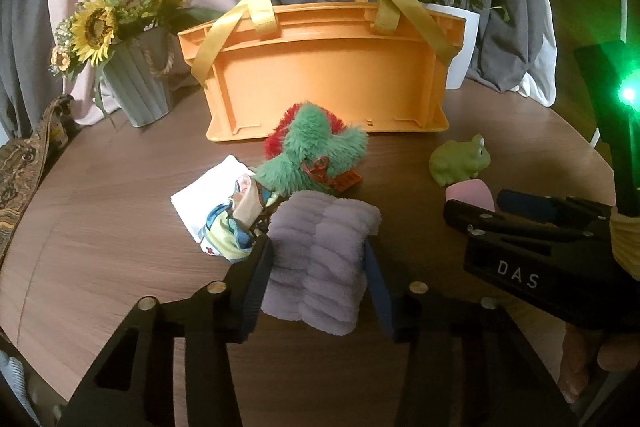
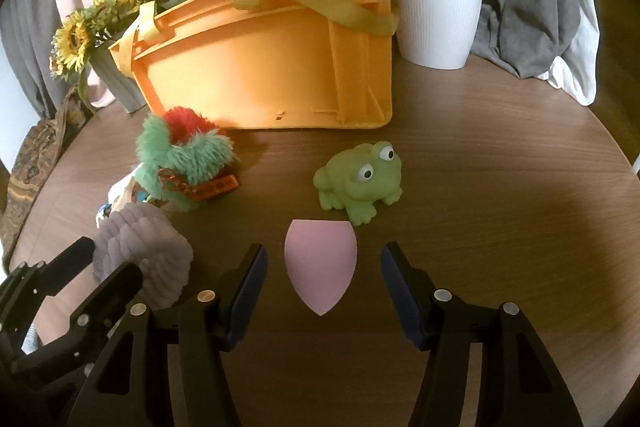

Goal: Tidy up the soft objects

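The left claw (image 1: 318, 259) has its two fingers set on either flank of the ribbed, lilac-grey plush cloth (image 1: 320, 259), touching it and seemingly pinching it, though whether the cloth is off the round wooden bench (image 1: 100, 247) I cannot tell. The right claw (image 2: 323, 281) stands wide open with nothing in it, and the pink teardrop-shaped foam sponge (image 2: 320, 263) lies flat on the bench between its fingers, apart from both pads. To do this step well, I would judge the right claw should drop lower and close evenly on the sponge's broad middle, not its narrow tip, since soft foam will squirm out of a lopsided squeeze. Just beyond the sponge sits the green rubber frog (image 2: 360, 181); to the left of the right claw rests the shaggy green and red plush toy (image 2: 184, 155). Farther ahead of both claws stands the orange plastic basket with yellow fabric handles (image 2: 272, 67), probably where these belong. Both claws point forward, low and nearly level, side by side.
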